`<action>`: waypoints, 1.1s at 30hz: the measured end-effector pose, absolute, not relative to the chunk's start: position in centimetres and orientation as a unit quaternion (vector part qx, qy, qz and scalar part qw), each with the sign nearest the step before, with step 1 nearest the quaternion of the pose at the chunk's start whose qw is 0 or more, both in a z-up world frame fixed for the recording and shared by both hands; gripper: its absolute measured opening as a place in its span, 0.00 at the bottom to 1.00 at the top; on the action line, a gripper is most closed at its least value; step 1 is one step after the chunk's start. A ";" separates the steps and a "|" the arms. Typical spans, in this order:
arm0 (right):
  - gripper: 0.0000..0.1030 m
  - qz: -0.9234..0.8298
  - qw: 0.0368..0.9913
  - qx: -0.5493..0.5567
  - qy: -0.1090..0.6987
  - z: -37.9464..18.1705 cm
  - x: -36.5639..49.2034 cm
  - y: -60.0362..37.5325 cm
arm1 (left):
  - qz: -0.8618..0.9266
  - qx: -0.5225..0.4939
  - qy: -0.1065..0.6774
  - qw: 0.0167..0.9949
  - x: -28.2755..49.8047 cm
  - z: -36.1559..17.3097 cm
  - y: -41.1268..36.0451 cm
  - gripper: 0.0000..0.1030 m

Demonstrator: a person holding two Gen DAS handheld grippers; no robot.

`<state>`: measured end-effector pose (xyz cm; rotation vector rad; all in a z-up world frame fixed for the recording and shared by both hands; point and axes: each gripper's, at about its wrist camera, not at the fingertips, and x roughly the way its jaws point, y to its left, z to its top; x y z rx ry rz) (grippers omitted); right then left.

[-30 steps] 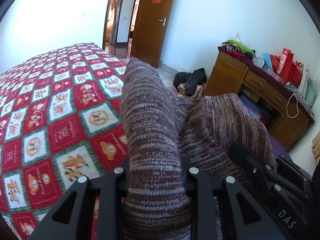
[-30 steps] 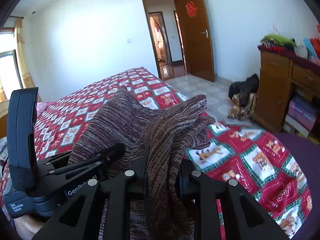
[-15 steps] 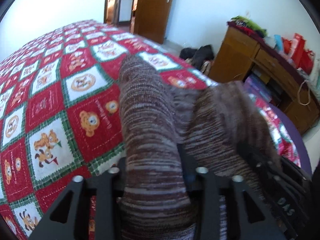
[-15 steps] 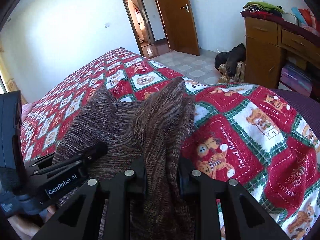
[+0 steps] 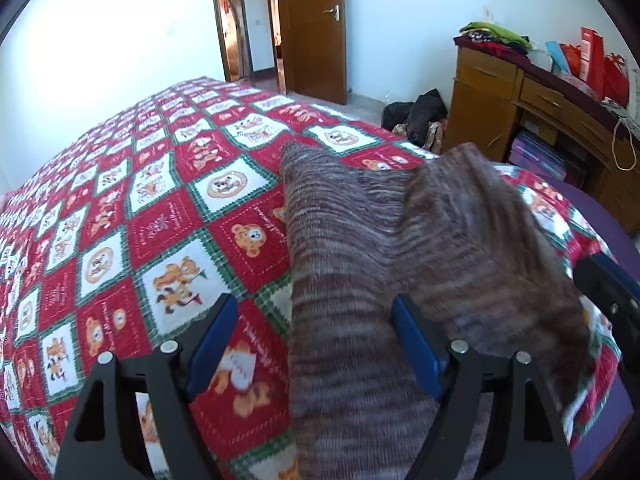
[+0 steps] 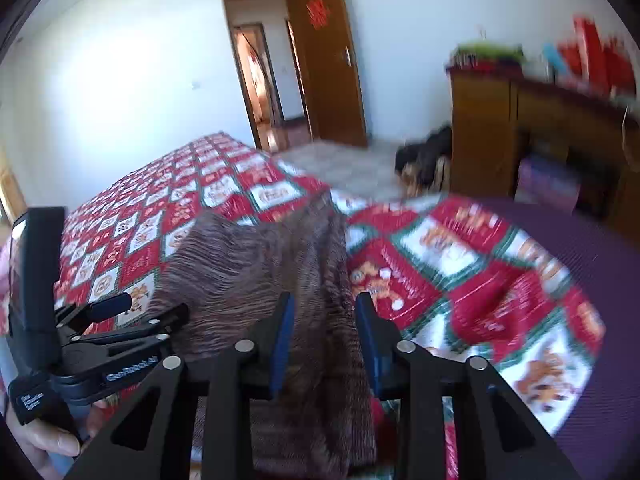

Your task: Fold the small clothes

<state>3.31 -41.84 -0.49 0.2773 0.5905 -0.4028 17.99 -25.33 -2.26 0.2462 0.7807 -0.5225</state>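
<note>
A brown and white striped knit garment [image 5: 360,264] lies in a hump on the red, white and green Christmas bedspread [image 5: 140,216]. My left gripper [image 5: 316,340] is open, its blue pads wide apart, with a fold of the knit lying loose between them. My right gripper [image 6: 324,336] is open too, and the garment's edge [image 6: 280,272] runs between its blue pads without being pinched. The left gripper's black body [image 6: 80,344] shows at the left of the right wrist view, and the right gripper's body [image 5: 612,292] shows at the right edge of the left wrist view.
A purple sheet [image 6: 580,264] shows at the bed's right edge. A wooden dresser [image 5: 540,112] with bags and folded clothes on top stands at the right. Dark clothes [image 5: 416,116] lie on the floor beside it. A brown door [image 5: 312,28] stands open at the back.
Both grippers have opened and let go of the knit garment, which has dropped onto the bedspread. Both cameras have tilted up a little.
</note>
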 end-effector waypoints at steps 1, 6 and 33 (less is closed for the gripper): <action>0.28 -0.192 0.930 0.123 0.287 -0.1 3.1 -41.0 | -0.251 0.120 0.368 0.887 17.2 -2.1 -25.0 0.79; 0.28 -0.167 0.922 0.128 0.325 -1.6 3.2 -39.1 | -0.254 0.156 0.356 0.886 15.7 -3.0 -25.2 0.79; 0.74 -0.242 0.950 0.120 0.157 5.7 -10.1 -33.6 | -0.237 0.109 0.206 0.943 4.0 4.7 -16.4 1.00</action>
